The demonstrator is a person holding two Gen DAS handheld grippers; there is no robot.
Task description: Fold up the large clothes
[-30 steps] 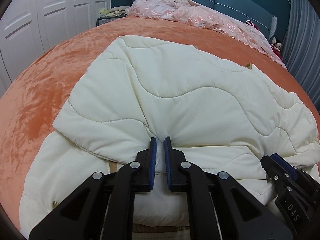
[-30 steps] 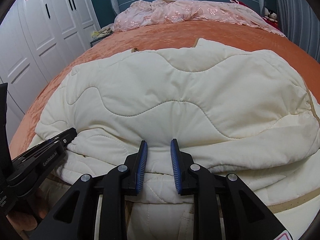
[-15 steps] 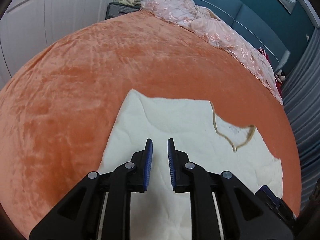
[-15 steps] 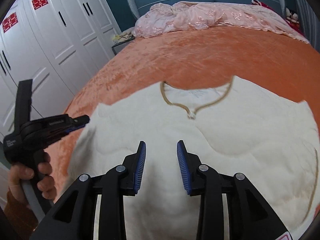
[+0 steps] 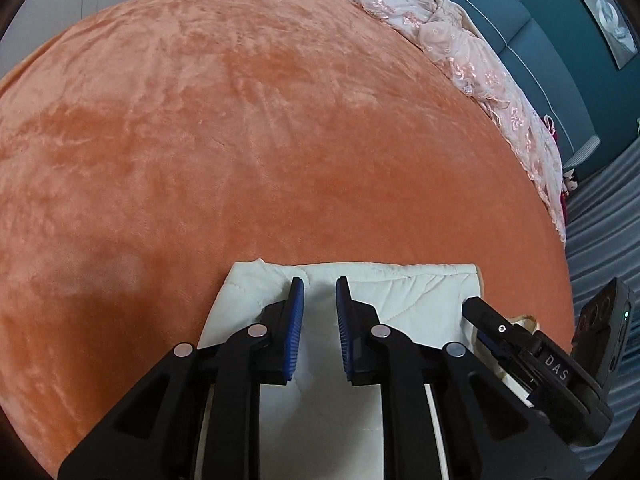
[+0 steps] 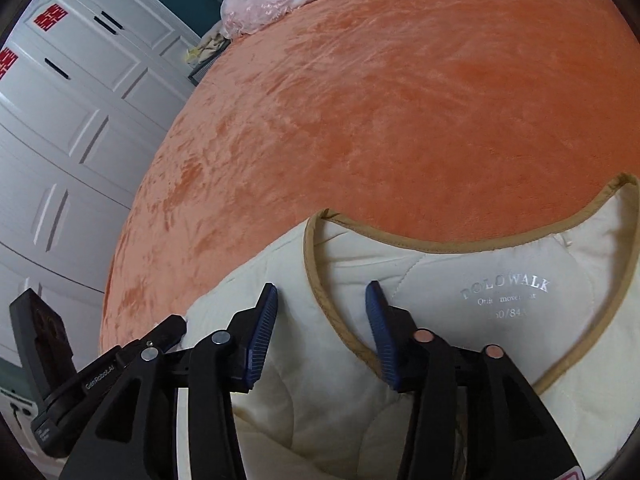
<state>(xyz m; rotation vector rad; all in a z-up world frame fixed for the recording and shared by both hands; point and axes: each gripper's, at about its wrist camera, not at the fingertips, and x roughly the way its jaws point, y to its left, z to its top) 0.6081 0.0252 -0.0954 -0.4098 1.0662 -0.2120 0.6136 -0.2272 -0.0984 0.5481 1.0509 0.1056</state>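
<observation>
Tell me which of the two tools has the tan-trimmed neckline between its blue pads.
The right tool: its jaws, closing now, straddle the cream jacket's tan neckline trim. The left tool hangs over plain quilted fabric at the jacket's edge.

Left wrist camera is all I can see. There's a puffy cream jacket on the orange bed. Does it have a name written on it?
Observer: Yes. Inside the neck of the cream quilted jacket, silver letters read DOLOWALK.
Operator: What's my other claw doing?
Observer: The right claw hovers over the jacket's tan neckline trim. Its jaws are closing, and the trim lies under the gap, not pinched.
Operator: What's beside the bed?
Observer: White panelled wardrobe doors with red paper cut-outs stuck on them.
</observation>
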